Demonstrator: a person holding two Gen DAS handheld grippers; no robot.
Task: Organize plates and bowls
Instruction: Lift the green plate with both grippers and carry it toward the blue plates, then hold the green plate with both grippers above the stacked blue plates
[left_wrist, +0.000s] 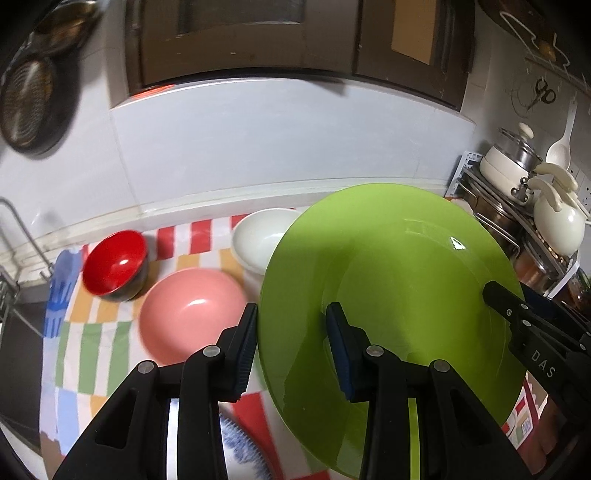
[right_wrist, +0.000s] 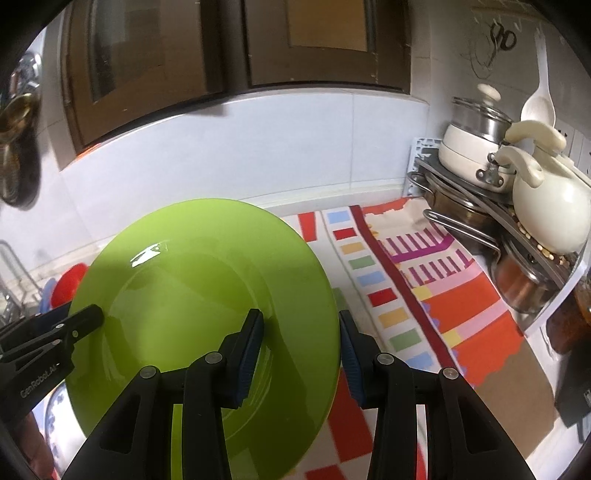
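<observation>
A large green plate (left_wrist: 391, 295) is held tilted above the cloth, one gripper on each side of its rim. My left gripper (left_wrist: 291, 350) straddles its left rim, one pad over the plate and one outside; the gap looks wide. My right gripper (right_wrist: 301, 350) straddles the right rim the same way; it also shows in the left wrist view (left_wrist: 517, 314). The plate (right_wrist: 207, 295) fills the right wrist view. A pink bowl (left_wrist: 192, 314), a red bowl (left_wrist: 114, 264) and a white bowl (left_wrist: 264, 236) sit on the cloth to the left.
A colourful checked cloth (right_wrist: 424, 302) covers the counter. A blue-patterned plate (left_wrist: 240, 446) lies under the left gripper. A rack with pots and a white kettle (right_wrist: 546, 214) stands at the right. A dish rack (left_wrist: 14, 258) stands at the far left. The tiled wall is behind.
</observation>
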